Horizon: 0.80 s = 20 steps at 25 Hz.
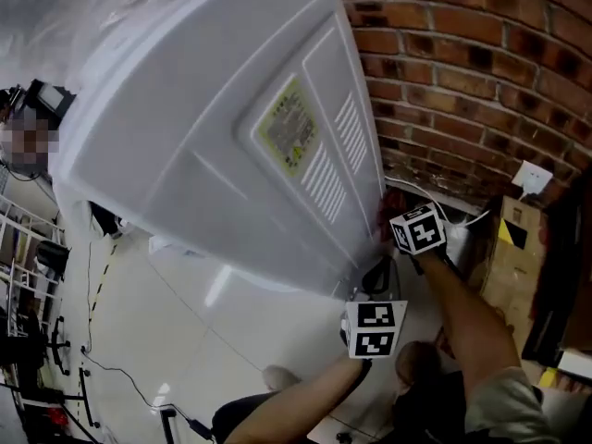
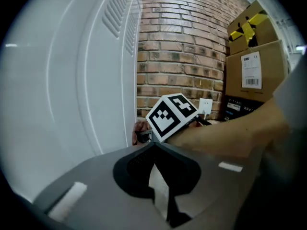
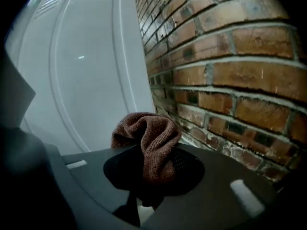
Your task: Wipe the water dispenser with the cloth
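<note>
The left tongs have their tips together with nothing between them. They point slightly downward beside the white side of the water dispenser, which fills the space to their left and above. Just ahead of them and a little to the right are the right tongs, clamped on a bunched brown knitted cloth that sticks up past their tips. The cloth is low down at the dispenser's corner, close to its white panel; whether it touches the panel I cannot tell. A yellowish label and slotted vents sit on the panel well above both tongs. A brick wall runs close along the right side of the right tongs. Further right stand cardboard boxes and a white wall socket.
</note>
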### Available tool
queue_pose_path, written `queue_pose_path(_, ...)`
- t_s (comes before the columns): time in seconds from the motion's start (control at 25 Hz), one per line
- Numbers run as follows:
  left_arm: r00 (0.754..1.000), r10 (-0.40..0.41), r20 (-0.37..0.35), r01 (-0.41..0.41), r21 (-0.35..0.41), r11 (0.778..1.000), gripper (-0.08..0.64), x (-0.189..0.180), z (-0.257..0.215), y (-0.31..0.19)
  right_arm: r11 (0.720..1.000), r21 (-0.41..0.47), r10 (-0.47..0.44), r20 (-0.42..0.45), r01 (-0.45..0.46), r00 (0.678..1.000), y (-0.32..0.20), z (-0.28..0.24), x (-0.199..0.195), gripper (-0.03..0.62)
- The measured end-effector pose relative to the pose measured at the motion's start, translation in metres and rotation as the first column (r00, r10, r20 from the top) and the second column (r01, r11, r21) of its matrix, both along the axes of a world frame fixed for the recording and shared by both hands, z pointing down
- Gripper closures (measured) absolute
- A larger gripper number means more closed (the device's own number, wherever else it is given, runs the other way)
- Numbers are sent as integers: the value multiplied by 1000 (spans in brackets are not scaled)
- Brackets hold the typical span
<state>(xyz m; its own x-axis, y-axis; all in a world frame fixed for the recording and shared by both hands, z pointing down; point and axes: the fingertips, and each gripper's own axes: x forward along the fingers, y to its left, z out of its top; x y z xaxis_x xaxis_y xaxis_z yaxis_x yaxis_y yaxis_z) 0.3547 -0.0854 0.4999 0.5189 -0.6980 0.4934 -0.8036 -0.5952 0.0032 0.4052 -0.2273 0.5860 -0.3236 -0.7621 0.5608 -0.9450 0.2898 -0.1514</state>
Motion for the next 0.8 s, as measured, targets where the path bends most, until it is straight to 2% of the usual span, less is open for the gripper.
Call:
queue_pose_path(0.24,998,7,60,-1,-100,995,560,-4,68,12,996,-80,29,29,-26,999,2,59,-3,494)
queue_pose_path(0.4,994,13,104,3,-152,988,560,-8,108,17,986,-165,40,3,-39,999,12,104,4,492)
queue_pose_path(0.8,987,18,158,18,-222,975,560,-26,162,28,960,-280,21,8,-18,1000,23,177,-12,492)
